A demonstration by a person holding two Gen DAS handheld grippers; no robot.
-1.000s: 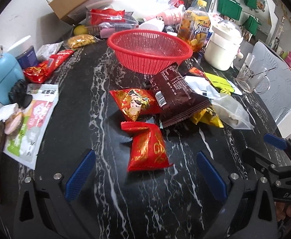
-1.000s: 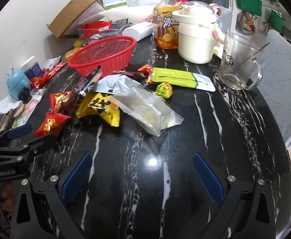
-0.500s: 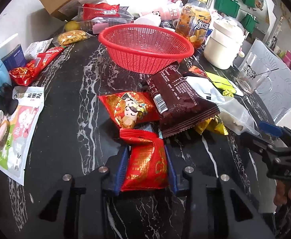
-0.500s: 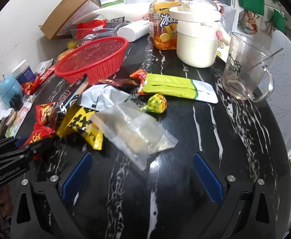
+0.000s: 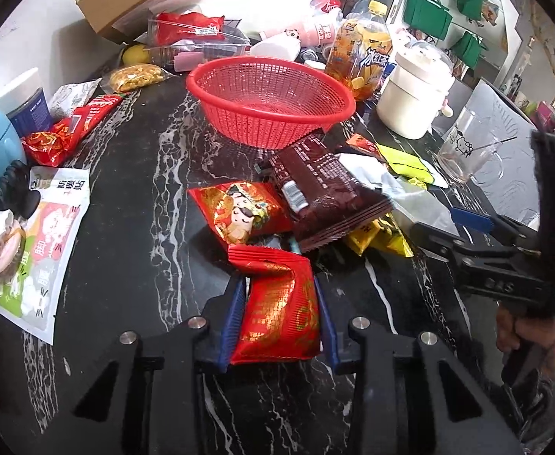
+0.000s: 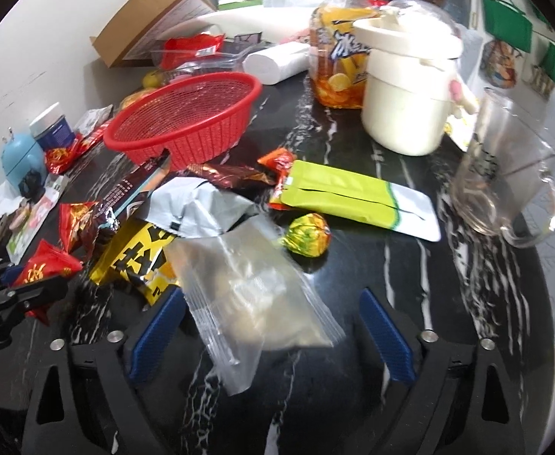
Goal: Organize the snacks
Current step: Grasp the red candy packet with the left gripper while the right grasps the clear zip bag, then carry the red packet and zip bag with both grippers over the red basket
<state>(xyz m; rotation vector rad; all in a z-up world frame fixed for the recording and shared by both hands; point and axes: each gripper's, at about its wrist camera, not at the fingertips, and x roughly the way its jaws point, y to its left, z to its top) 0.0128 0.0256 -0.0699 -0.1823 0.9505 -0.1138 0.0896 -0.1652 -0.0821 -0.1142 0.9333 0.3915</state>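
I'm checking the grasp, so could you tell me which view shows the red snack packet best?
The left wrist view: the red snack packet fills the left gripper. The right wrist view shows only its corner at the edge.

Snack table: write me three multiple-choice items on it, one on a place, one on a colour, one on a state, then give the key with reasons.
1. Where does the brown packet lie?
A. inside the basket
B. on the table, just in front of the basket
C. under the glass mug

2. What colour is the basket?
A. red
B. green
C. white

3. What is the state of the left gripper?
A. wide open over bare table
B. shut on the red packet
C. shut on the clear bag

Key:
1 B, its far end reaches the basket's foot while it rests on other snacks on the table.
2 A, the mesh bowl is red all over.
3 B, both blue pads press the sides of the red packet; the clear bag lies between the pads of the right gripper, whose jaws have just been closing and do not yet press on it.
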